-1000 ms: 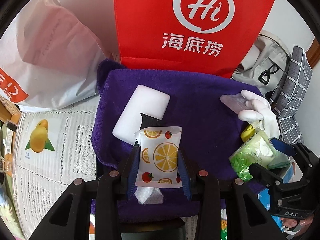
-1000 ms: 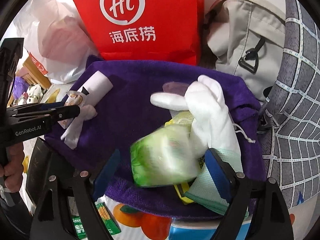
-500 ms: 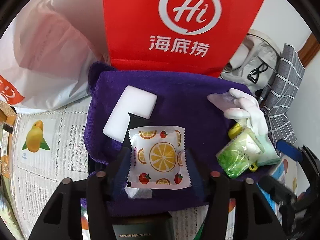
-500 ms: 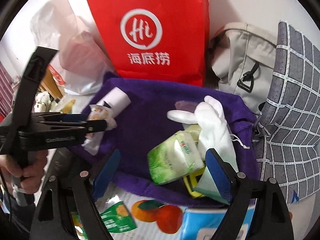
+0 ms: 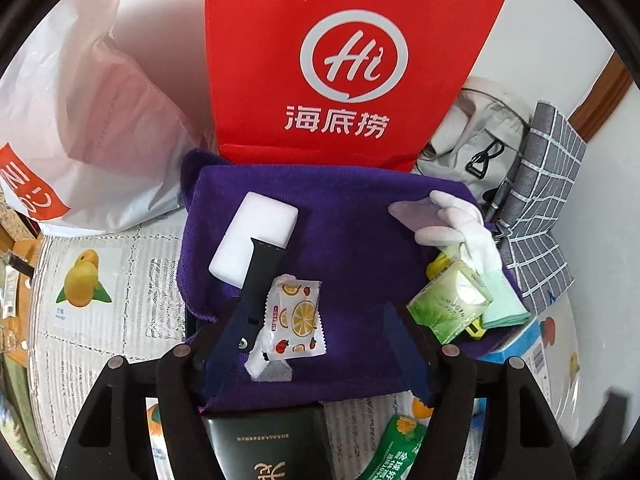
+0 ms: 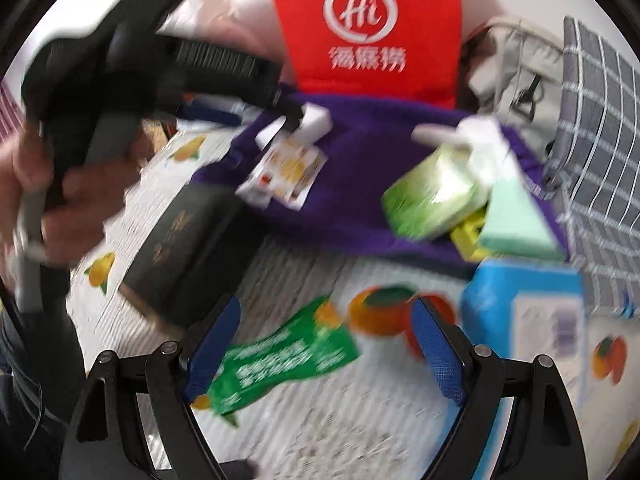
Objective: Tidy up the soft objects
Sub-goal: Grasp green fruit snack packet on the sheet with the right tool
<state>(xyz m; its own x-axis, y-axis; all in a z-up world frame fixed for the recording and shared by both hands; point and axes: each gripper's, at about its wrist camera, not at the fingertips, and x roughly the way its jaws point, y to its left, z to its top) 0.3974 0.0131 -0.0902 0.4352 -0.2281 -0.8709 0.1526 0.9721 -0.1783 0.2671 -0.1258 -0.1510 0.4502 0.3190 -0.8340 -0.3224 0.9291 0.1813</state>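
Observation:
A purple towel [image 5: 352,216] lies on the table and holds a white sponge block [image 5: 256,236], a black strap [image 5: 260,276], a fruit-print wipe packet [image 5: 298,316], a white glove [image 5: 460,228], a green tissue pack [image 5: 448,300] and a mint cloth [image 5: 504,300]. My left gripper [image 5: 316,344] is open above the towel's near edge; the fruit-print packet lies loose between its fingers. My right gripper [image 6: 320,344] is open and empty over the table, above a green sachet [image 6: 280,356]. The towel [image 6: 360,184] sits farther off in that blurred view.
A red paper bag [image 5: 344,60] stands behind the towel, a white plastic bag [image 5: 80,120] at left, a beige backpack [image 5: 480,140] and grey checked cloth [image 5: 548,208] at right. A dark booklet [image 5: 272,444], the green sachet [image 5: 396,452] and a blue box [image 6: 528,320] lie near the front.
My left gripper opened and let the fruit-print packet drop onto the towel. My right gripper pulled back from the tissue pack toward the table's front, still open.

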